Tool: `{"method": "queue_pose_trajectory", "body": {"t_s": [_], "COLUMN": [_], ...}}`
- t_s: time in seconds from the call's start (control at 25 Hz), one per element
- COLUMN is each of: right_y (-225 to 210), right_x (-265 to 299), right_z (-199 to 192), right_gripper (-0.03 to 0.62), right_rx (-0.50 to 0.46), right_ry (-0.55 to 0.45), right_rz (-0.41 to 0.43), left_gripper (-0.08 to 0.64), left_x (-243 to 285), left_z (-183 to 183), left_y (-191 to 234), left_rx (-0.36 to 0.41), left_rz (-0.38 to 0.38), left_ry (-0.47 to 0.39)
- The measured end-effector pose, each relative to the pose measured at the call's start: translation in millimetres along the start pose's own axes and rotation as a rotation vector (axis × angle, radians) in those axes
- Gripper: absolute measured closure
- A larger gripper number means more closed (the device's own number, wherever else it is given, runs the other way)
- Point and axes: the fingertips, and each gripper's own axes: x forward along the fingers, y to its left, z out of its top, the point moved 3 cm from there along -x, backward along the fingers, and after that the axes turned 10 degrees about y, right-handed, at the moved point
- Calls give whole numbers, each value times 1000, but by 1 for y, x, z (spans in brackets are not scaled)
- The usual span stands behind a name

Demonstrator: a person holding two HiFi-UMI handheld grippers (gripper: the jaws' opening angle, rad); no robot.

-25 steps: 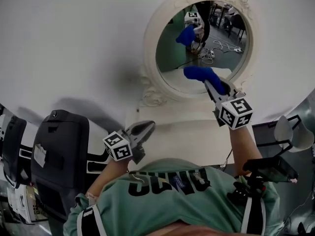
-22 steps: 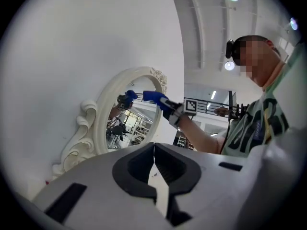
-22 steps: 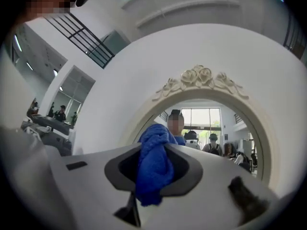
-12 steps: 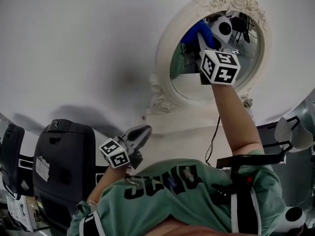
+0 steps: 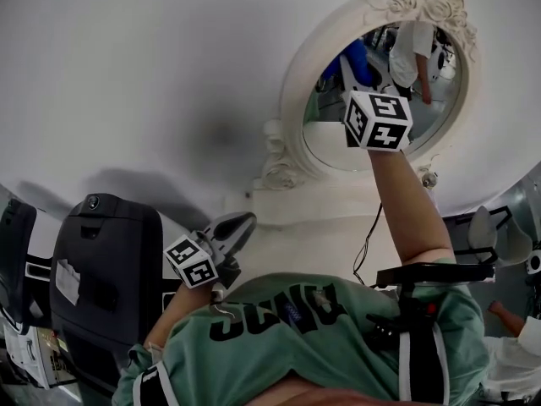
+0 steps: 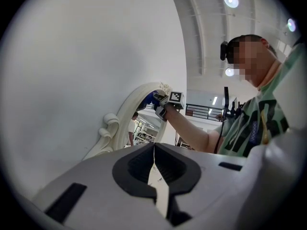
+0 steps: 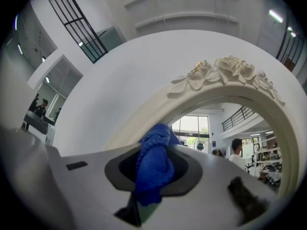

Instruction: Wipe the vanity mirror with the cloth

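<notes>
The oval vanity mirror [image 5: 338, 142] hangs on the white wall in an ornate cream frame [image 5: 292, 100]. My right gripper [image 5: 351, 66] is raised to the upper left of the glass, shut on a blue cloth [image 5: 359, 57] that bulges out between its jaws. In the right gripper view the cloth [image 7: 154, 164] sits at the frame's [image 7: 225, 73] inner left edge, against the glass [image 7: 216, 133]. My left gripper [image 5: 241, 222] hangs low by my chest, shut and empty. In the left gripper view its jaws meet [image 6: 154, 150], and the mirror frame [image 6: 127, 111] shows beyond them.
A white shelf [image 5: 313, 197] runs under the mirror. A black case [image 5: 101, 260] stands at the lower left. At the right are a white lamp [image 5: 499, 231] and a black bracket [image 5: 431, 273] near my right elbow. People are reflected in the glass.
My right gripper has carried the cloth from the mirror's lower edge up to the upper left of the glass. The left gripper has barely shifted.
</notes>
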Motion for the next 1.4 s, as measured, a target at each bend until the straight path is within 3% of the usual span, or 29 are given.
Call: {"method": "queue_pose_trajectory", "body": {"t_s": [0.24,0.48,0.68,0.84,1.04,1.12,1.24,1.4], "right_y": [59,95,80,47,43,47,51,37], "right_x": [8,5,-9,-23,-21,-24,-36,-41], "right_z": [-82,-208,-331,-397,-398,-393,-358,-236], "right_gripper": [517,518,520,522,520,518,515,515], "right_rx": [-169,-396,-738,-843,-881,-839,-656,-455], "right_ry": [163,422,687,907,996,979,877,610], "right_rz": [97,225,275,330,342,343,343,266], "left_gripper": [548,548,548,548,548,548,548,548], "left_x": [2,5,5,1,-3,-4,-7,-8], "left_z": [-3,-10,-12,-13,-12,-11,-9,-7], "left_y": [-3,-6,-6,-6,-7,-9,-11,-11], "left_rx": [-11,-13,-32,-34,-36,-32,-26,-20], "left_rz": [-2,-3,5,17,19,16,13,9], "left_ry": [7,22,21,15,2,-6,-11,-11]}}
